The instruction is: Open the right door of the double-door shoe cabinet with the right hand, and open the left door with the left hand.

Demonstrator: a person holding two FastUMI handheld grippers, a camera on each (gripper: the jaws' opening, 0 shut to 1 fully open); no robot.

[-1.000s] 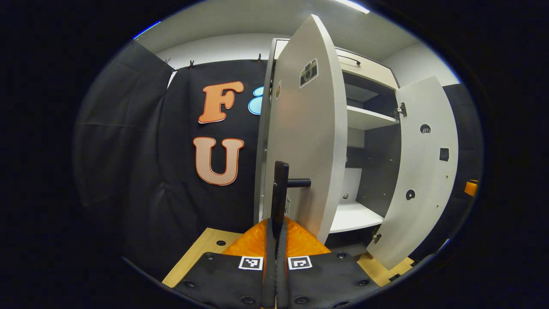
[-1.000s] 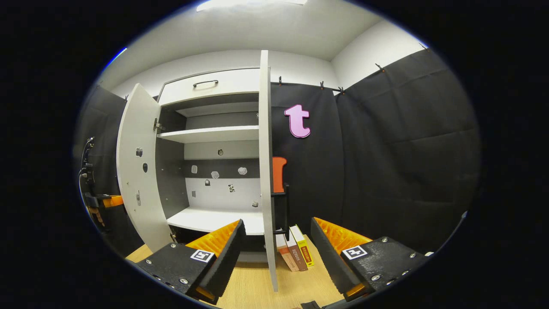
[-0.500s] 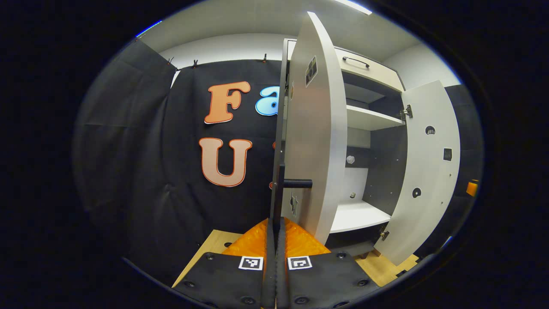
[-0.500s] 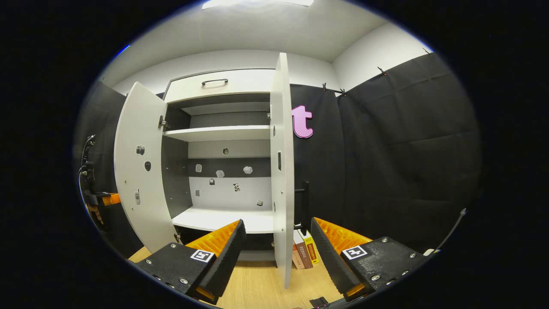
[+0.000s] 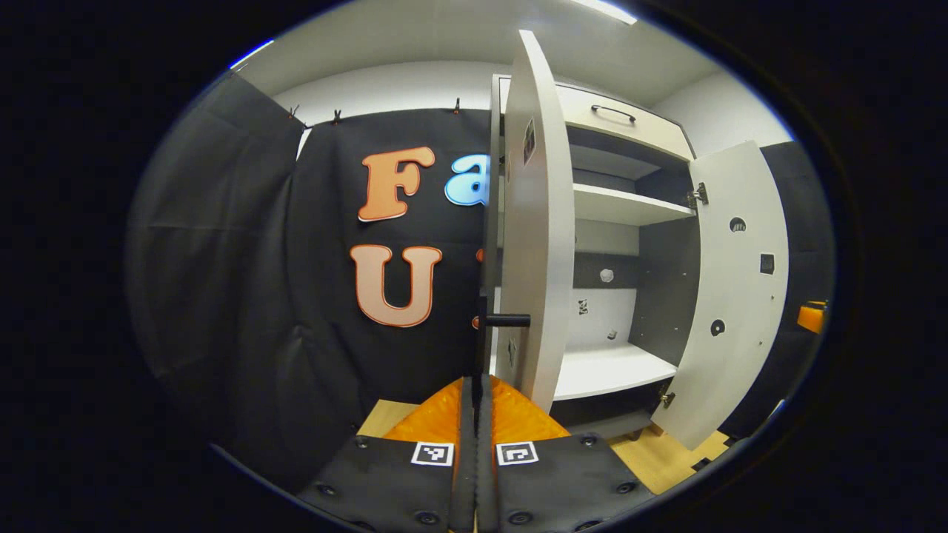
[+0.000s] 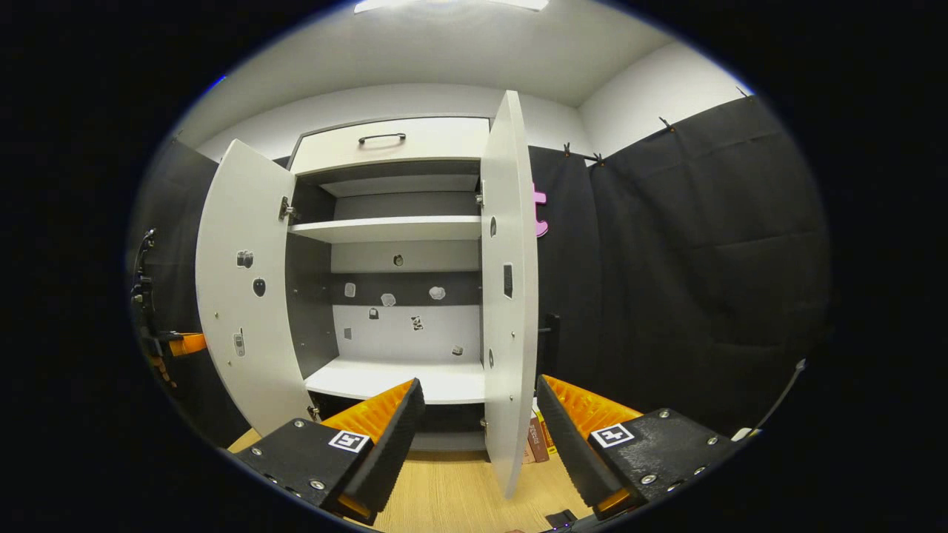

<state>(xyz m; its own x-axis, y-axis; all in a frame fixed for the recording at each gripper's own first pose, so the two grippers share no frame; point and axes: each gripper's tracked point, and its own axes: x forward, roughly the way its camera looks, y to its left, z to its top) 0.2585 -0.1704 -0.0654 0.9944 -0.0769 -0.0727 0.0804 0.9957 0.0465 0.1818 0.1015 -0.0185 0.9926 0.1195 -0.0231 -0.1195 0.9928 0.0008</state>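
Closest in, in the left gripper view, the left gripper [image 5: 475, 414] has its jaws clenched on the dark bar handle [image 5: 481, 348] of the left door [image 5: 535, 244], fingers pinched tight around the upright bar just below its stub post. That door stands swung well out, almost edge-on to the camera. In the right gripper view the right gripper [image 6: 478, 414] hangs with its jaws spread wide and nothing between them, the right door [image 6: 509, 296] standing just ahead, already swung open with its own dark handle [image 6: 549, 344] peeking out behind its edge. Beyond both, the shoe cabinet [image 6: 392, 244] shows bare white shelves [image 6: 385, 229] and a drawer front [image 6: 389, 144] on top, some books [image 6: 539, 437] leaning at the foot of the right door. These doors look like stiff, light panels on hinges, likely to swing freely in an arc; the slim, rigid handle bar is the place to grip, and it seems smooth, so a firm pinch matters.
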